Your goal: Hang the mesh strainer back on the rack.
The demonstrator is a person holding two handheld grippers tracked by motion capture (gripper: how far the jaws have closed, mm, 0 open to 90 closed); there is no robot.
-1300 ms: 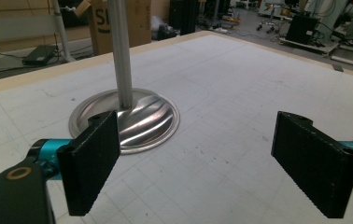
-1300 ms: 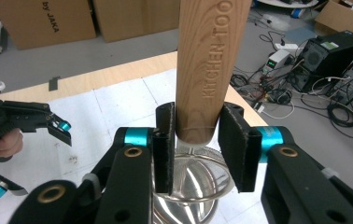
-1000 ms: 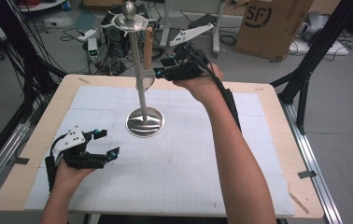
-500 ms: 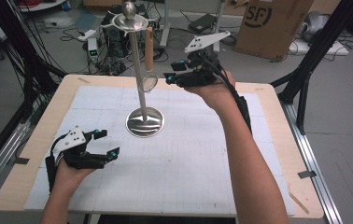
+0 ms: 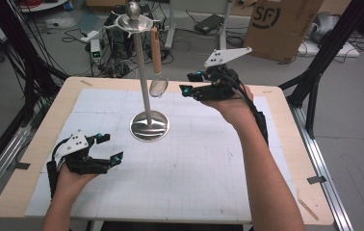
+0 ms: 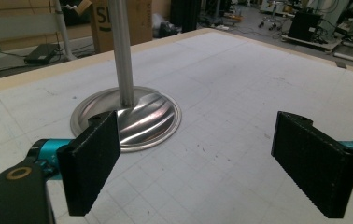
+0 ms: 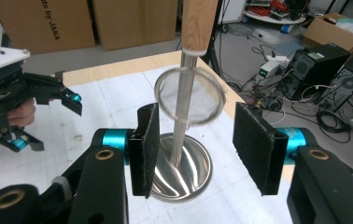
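Note:
A steel stand with a round base and a tall pole stands at the table's middle back. From its top hangs a small strainer with a wooden handle and a mesh ring. My right gripper hovers just right of the ring, apart from it. Its jaws have just been opening and nothing is between them. In the right gripper view the ring hangs beyond the open gripper, in front of the pole. My left gripper rests open at the front left, facing the stand's base.
White gridded paper covers the wooden table. Cardboard boxes, cables and equipment lie on the floor behind the table. Black frame legs stand at the right. In the right gripper view the left gripper shows farther off.
My right gripper, close against the strainer a second ago, has drawn back to the right and slightly down. The strainer stays hanging on the stand. The left hand has kept still.

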